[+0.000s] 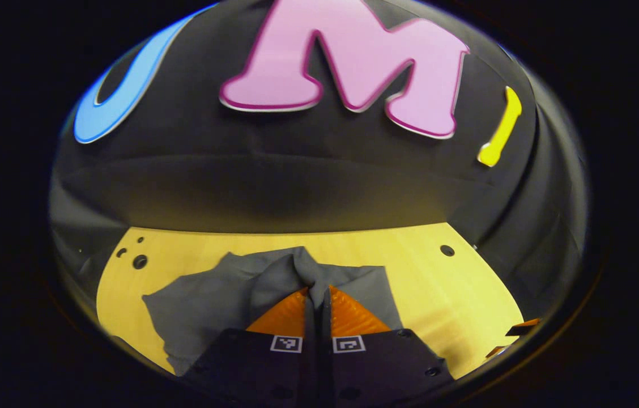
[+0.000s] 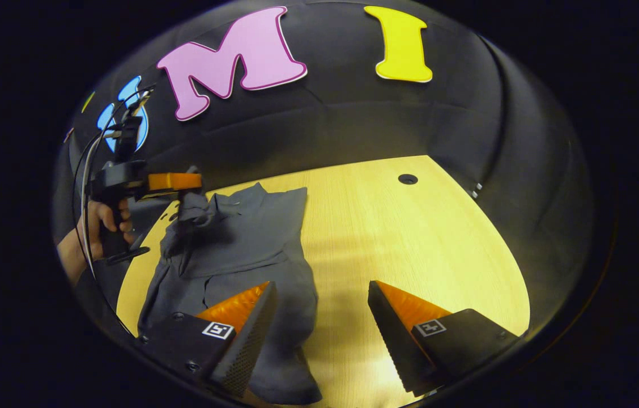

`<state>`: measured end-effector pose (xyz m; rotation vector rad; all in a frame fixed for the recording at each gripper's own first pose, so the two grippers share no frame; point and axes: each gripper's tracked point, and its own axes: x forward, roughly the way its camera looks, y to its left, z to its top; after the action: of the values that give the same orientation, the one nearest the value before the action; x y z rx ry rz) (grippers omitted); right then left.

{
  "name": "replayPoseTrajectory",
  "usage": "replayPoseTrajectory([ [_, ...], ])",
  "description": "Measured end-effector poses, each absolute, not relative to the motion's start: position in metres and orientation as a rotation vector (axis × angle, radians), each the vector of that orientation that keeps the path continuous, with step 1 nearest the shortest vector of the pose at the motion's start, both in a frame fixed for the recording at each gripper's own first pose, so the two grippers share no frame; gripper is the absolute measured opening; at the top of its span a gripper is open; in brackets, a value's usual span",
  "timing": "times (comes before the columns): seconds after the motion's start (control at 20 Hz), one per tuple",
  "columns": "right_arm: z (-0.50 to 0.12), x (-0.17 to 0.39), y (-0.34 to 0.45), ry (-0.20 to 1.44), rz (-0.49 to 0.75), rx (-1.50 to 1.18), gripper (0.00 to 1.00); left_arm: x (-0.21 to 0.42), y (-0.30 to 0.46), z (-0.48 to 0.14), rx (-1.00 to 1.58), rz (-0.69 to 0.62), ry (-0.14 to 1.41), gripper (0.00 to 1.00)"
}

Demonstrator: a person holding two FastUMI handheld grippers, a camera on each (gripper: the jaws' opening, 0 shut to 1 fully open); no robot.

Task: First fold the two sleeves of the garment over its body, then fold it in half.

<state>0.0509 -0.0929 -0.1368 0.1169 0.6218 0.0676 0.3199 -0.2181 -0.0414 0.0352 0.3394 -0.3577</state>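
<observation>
In the left gripper view we see the left hand-held gripper [image 1: 316, 292] with its two orange fingers pinched together on a raised fold of the grey garment [image 1: 212, 300], which lies crumpled on the pale wooden surface [image 1: 438, 283]. From the right gripper view we get the wider picture: the right hand-held gripper [image 2: 322, 294] hovers with its fingers spread wide and holding nothing, one over the garment's near edge and one over bare surface. Farther off, a hand [image 2: 105, 222] holds the left hand-held gripper, lifting a bunch of cloth at the garment's far left corner.

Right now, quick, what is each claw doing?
Left gripper: shut on a pinch of the grey garment, lifted.
Right gripper: open, holding nothing, over the wooden table.
</observation>
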Motion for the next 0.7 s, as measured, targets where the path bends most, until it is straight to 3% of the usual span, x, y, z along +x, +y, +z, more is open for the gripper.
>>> replayPoseTrajectory([
  [0.25,-0.143,0.049,-0.1,0.643,0.073,0.121,0.99,0.331,-0.272,-0.069,0.035,-0.42,0.366,0.07],
  [0.45,-0.15,0.045,-0.101,0.667,0.078,0.13,0.99,0.337,-0.281,-0.087,0.055,-0.401,0.404,0.19],
  [0.5,-0.151,0.044,-0.1,0.669,0.082,0.132,0.99,0.333,-0.28,-0.085,0.041,-0.4,0.404,0.18],
  [0.7,-0.15,0.044,-0.1,0.65,0.068,0.134,0.99,0.317,-0.263,-0.059,0.005,-0.423,0.329,0.74],
])
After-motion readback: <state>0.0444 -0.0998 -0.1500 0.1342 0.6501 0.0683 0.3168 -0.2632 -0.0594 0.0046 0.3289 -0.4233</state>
